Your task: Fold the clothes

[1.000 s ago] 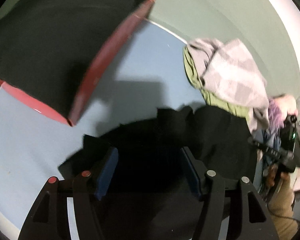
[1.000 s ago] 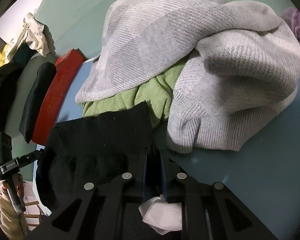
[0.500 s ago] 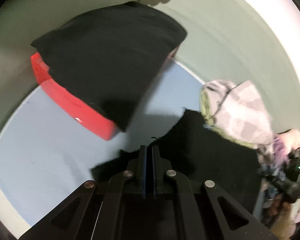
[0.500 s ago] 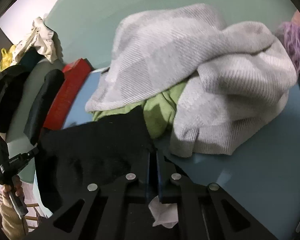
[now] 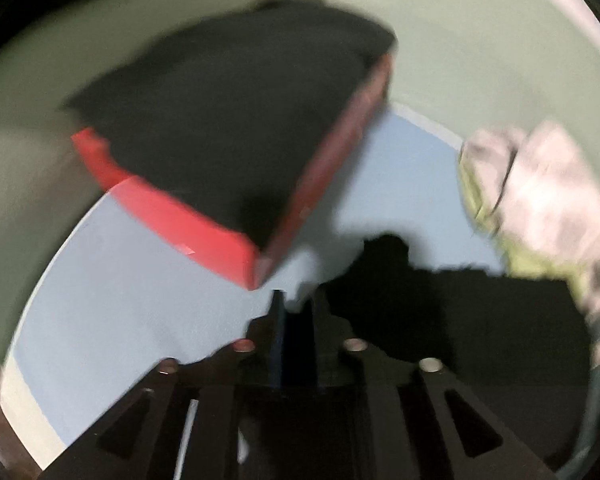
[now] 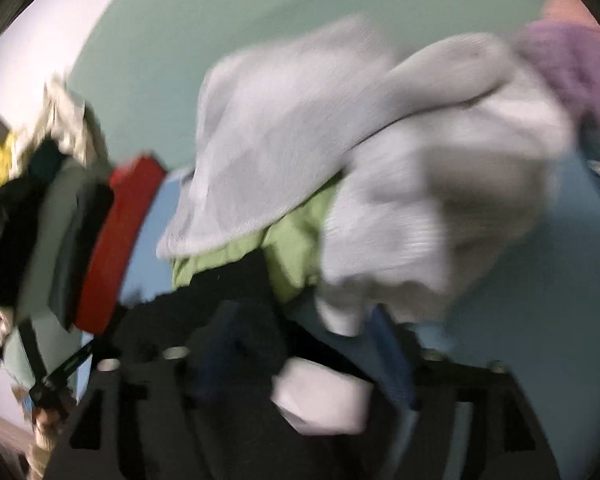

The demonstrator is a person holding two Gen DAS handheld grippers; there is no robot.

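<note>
On the blue table (image 5: 112, 300): black garment (image 5: 480, 312), beside grey sweater (image 6: 380, 160)
Left gripper (image 5: 294, 308): 2 fingers nearly together, grip unclear
Right gripper (image 6: 300, 336): spread apart, garment between
Red box (image 5: 188, 232): dark folded cloth on top

1. This looks like a room at home used for sorting laundry, though both views are blurred.
2. A light blue table (image 5: 112, 320) carries a heap of unfolded clothes at one edge: a grey knit sweater (image 6: 340, 168) over a green garment (image 6: 296, 244), with a purple piece (image 6: 572, 68) behind.
3. A red box (image 5: 188, 232) near the far edge bears a folded black garment (image 5: 236, 112).
4. A pale green wall (image 6: 220, 20) stands behind the table.
</note>
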